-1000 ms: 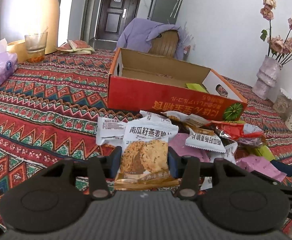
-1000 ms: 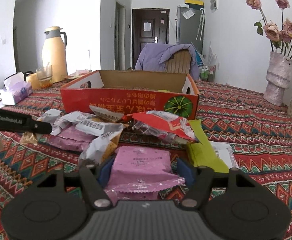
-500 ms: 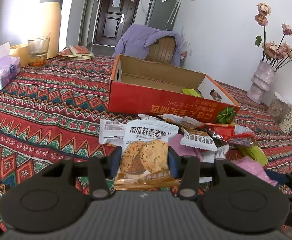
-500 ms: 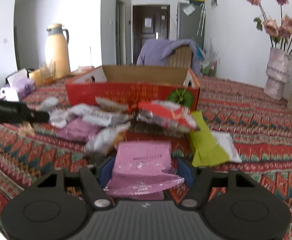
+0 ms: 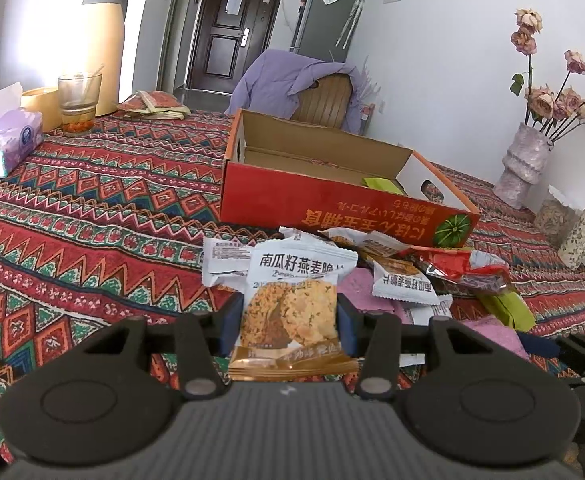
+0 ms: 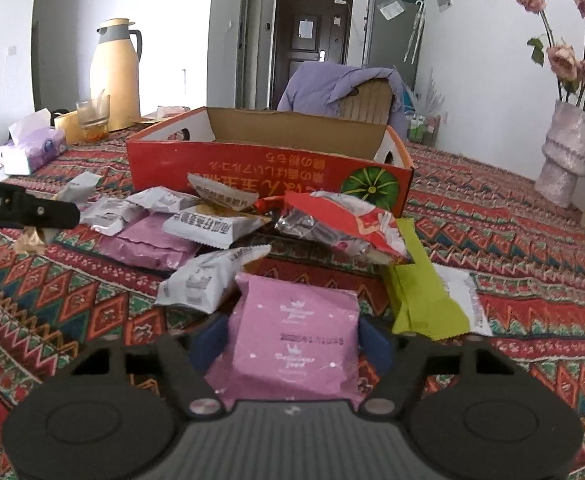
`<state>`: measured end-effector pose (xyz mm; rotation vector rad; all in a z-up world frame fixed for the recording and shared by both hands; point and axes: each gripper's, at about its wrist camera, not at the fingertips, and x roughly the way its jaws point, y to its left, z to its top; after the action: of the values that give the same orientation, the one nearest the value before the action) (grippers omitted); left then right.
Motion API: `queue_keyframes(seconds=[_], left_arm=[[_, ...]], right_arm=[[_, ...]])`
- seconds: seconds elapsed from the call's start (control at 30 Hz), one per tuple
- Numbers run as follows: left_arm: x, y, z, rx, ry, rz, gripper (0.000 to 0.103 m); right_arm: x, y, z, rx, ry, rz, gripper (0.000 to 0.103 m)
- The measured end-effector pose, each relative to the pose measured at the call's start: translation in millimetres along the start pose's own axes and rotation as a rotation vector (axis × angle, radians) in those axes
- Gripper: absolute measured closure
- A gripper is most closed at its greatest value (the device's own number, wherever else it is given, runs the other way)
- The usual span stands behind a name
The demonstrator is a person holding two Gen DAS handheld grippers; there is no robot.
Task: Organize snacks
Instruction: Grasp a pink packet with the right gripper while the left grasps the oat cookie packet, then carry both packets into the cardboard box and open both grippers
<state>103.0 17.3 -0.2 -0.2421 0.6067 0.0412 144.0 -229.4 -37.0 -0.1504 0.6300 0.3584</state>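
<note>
The left tongs are clamped on a white-and-gold oat crisp packet, one blue pad pressed to each side edge. The packet stands upright between the fingers, printed face to the camera, in front of the loose pile of snack packets.

The right tongs grip a pink snack packet in the same manner, pads against both side edges, at the near edge of the pile.

The pile contains several white packets, a second pink packet, a crumpled red wrapper and a lime-green packet lying flat to the right. All rest on the table, which is covered by a red zigzag-patterned cloth.

Directly behind the pile stands an open red cardboard box with a pumpkin printed on its front wall. One green packet lies inside it at the right end.

Beyond, at the far left: a tissue pack, a drinking glass and a cream thermos jug. At the far right: a vase of dried roses.
</note>
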Motion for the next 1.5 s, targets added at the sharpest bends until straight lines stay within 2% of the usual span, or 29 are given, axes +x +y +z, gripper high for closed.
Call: queue_keyframes(seconds=[0.2,0.4,0.57,0.73,1.17,1.5], left_arm=[[-1.7,0.2,1.8,0.002,-0.005,-0.004,0.054],[-7.1,-1.0,7.9,0.011,-0.021,-0.010,0.054],[-10.9,-7.3,19.2,0.030,-0.049,-0.020,0.054],[-7.7,-15.0,37.4,0.048,-0.083,-0.018,0.054],[24.3,-44.1,102.3,0.103,-0.194,-0.001,0.054],[83.8,-56.1,141.9,0.079,-0.195,0.024,0.054]], right_arm=[[-6.1,-6.9,-4.6,0.039,-0.023,0.023,0.042],[-29.1,-11.5,-2.7,0.042,-0.090,0.034,0.042],[-50.0,-14.4,13.1,0.025,-0.180,0.042,0.043],[-52.1,-22.6,40.0,0.028,-0.248,0.028,0.042],[9.8,-50.6,123.0,0.074,-0.291,0.020,0.042],[88.7,-65.6,178.7,0.097,-0.189,0.034,0.042]])
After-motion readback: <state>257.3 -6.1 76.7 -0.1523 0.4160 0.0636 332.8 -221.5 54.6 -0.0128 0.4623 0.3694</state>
